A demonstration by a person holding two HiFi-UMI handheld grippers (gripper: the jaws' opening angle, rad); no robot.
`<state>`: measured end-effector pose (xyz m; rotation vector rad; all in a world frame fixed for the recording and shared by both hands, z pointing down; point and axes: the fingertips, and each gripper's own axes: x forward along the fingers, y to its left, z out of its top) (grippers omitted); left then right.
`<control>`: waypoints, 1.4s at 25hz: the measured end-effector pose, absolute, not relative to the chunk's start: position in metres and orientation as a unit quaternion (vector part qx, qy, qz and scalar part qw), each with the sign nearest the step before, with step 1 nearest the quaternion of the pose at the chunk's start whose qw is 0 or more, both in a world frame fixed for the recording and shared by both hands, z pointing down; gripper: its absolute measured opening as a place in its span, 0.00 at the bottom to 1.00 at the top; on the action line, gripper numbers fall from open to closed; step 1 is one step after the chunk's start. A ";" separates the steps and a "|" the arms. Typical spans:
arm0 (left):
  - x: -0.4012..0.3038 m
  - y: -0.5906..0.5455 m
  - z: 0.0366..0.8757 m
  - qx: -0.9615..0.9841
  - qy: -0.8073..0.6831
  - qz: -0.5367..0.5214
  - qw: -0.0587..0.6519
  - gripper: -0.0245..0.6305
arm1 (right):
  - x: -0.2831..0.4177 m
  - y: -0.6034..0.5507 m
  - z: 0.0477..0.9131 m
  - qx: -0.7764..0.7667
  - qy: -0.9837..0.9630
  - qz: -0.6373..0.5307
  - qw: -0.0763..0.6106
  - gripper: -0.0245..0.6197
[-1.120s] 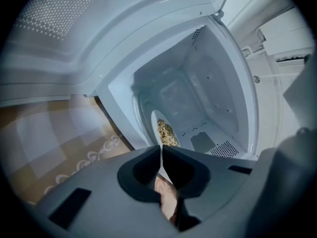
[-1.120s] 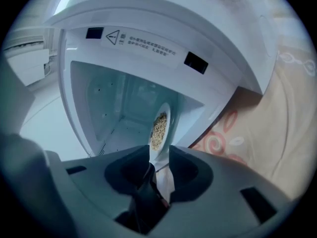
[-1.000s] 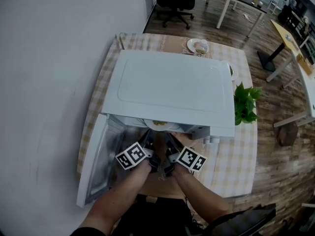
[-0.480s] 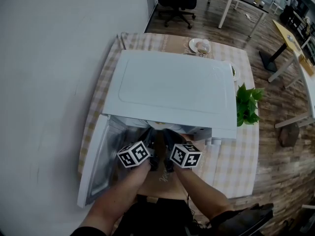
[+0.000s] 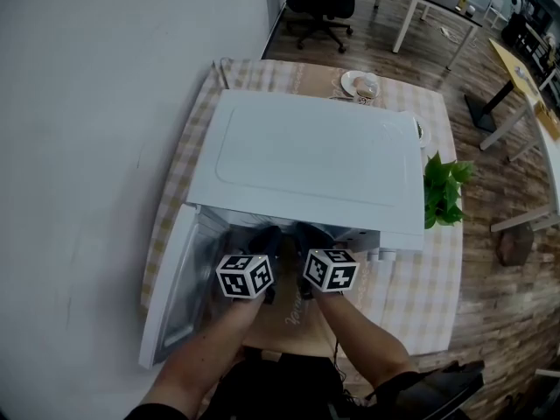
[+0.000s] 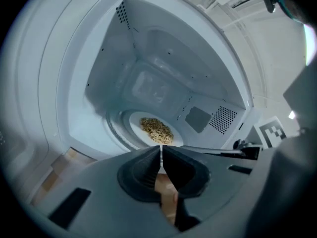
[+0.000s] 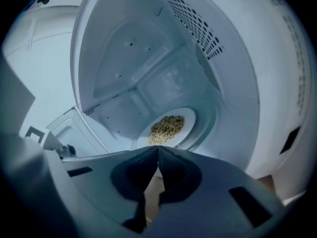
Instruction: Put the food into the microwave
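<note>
- Left hand-held gripper [image 6: 161, 153], right hand-held gripper [image 7: 157, 155]: we hold both pinched together, empty.
- Plate of food [image 6: 154, 129]: inside microwave [image 5: 315, 160].
- Next, we judge: swing door [image 5: 171, 296] closed.

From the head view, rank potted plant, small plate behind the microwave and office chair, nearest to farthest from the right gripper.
1. Potted plant, right of the microwave.
2. Small plate, behind it, far side.
3. Office chair, farthest back, top of view.
</note>
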<state>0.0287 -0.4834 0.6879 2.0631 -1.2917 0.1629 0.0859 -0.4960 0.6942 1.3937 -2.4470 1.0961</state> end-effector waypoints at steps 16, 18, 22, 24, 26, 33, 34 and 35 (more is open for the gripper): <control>0.050 -0.417 0.610 0.875 -0.432 0.074 0.209 0.06 | 0.071 -0.455 0.655 0.456 -0.831 0.303 0.099 0.05; 0.052 -0.401 0.595 0.886 -0.415 0.059 0.198 0.05 | 0.070 -0.441 0.642 0.458 -0.835 0.290 0.096 0.05; 0.050 -0.363 0.571 0.897 -0.400 0.050 0.183 0.05 | 0.069 -0.406 0.618 0.465 -0.840 0.264 0.096 0.05; 0.047 -0.345 0.557 0.901 -0.394 0.045 0.176 0.05 | 0.069 -0.387 0.604 0.472 -0.843 0.236 0.105 0.05; 0.044 -0.328 0.544 0.906 -0.388 0.045 0.164 0.05 | 0.066 -0.369 0.587 0.478 -0.847 0.208 0.109 0.05; 0.038 -0.269 0.504 0.928 -0.346 0.051 0.131 0.05 | 0.059 -0.312 0.525 0.496 -0.851 0.154 0.075 0.05; 0.035 -0.260 0.499 0.930 -0.341 0.046 0.127 0.05 | 0.058 -0.302 0.518 0.499 -0.851 0.149 0.071 0.05; 0.032 -0.251 0.494 0.933 -0.337 0.041 0.122 0.05 | 0.058 -0.292 0.512 0.504 -0.849 0.143 0.068 0.05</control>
